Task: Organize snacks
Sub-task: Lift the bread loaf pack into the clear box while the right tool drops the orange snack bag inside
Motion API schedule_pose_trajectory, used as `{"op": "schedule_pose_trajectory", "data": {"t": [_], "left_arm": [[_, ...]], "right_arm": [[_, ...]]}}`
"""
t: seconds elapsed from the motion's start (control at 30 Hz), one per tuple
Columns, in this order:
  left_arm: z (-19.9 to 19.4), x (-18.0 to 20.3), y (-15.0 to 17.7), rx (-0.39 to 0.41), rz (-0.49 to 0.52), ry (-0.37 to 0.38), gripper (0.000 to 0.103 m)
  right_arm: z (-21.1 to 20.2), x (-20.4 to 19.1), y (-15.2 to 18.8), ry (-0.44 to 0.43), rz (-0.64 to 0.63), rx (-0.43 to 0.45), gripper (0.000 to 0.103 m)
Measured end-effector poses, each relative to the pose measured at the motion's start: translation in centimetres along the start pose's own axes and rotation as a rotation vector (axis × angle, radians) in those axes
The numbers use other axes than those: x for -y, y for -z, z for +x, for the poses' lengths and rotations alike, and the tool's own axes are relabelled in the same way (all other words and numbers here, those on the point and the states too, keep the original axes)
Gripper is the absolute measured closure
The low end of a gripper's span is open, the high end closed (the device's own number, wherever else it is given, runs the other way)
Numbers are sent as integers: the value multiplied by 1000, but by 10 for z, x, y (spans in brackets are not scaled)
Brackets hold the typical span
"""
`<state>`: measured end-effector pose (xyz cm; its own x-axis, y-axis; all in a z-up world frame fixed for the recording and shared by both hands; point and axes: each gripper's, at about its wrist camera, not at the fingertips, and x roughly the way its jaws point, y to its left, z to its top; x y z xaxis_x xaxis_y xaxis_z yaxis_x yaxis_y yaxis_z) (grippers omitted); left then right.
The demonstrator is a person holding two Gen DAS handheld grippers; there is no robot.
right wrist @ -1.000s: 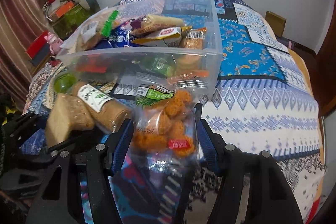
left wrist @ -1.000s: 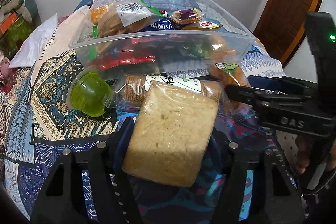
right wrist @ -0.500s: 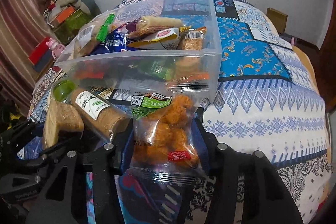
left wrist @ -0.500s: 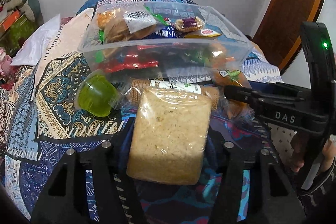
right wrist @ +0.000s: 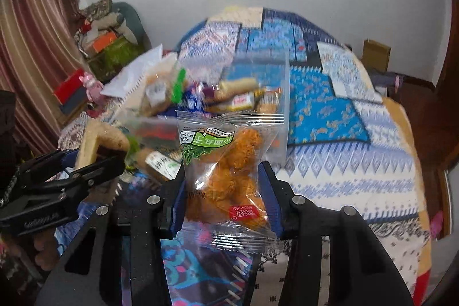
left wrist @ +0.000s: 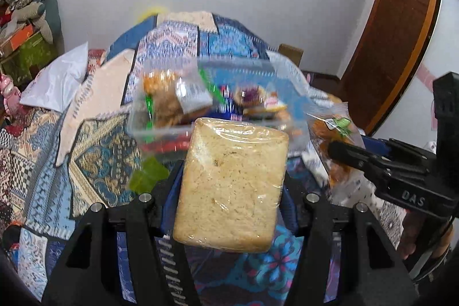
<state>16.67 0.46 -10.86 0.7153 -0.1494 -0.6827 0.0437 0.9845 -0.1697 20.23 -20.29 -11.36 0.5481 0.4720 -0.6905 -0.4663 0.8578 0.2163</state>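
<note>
My left tool [left wrist: 232,185] is clamped on a plastic-wrapped slab of pale crumbly cake [left wrist: 232,185], lifted clear of the bed [left wrist: 97,151] and held in front of the near wall of the clear plastic bin [left wrist: 160,129]. That bin sits on the patterned bedspread toward the middle of the bed and already holds a heap of wrapped snacks, so much of the sorting looks done. A green jelly cup [left wrist: 147,175] lies on the bed just before the bin, and the right view shows a labelled roll of biscuits [right wrist: 159,164] there too; I judge those remain to be put away, along with what I am carrying. My right tool [right wrist: 226,185], whose jaws have just been closing, pinches a clear packet of orange fried snacks [right wrist: 229,171], also raised before the bin. The bin's contents are smeared by motion blur and hard to name singly, and its far side is hidden behind my two packets.
</note>
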Motion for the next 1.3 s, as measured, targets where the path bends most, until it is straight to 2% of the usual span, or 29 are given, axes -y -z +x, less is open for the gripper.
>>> {"op": "schedule_pose_trajectory", "data": {"t": [0.37,0.53,0.8,1.07,1.3], "left_arm": [[-6,7,-54,96,12,0,45],[6,11,-74,103,15,-1,45],[50,14,-92,56,27,-2,45],[96,-4,-93,-15,-9,-32,45],[110,-10,-88,-49,-1,-40,44]], "right_arm": [[-8,-2,-39,-1,-6,106,60],[4,3,-56,13,-9,119,60],[33,17,-72,21,12,100,60],[66,18,-81,23,-9,43,60],[82,19,-73,29,-20,2,58]]}}
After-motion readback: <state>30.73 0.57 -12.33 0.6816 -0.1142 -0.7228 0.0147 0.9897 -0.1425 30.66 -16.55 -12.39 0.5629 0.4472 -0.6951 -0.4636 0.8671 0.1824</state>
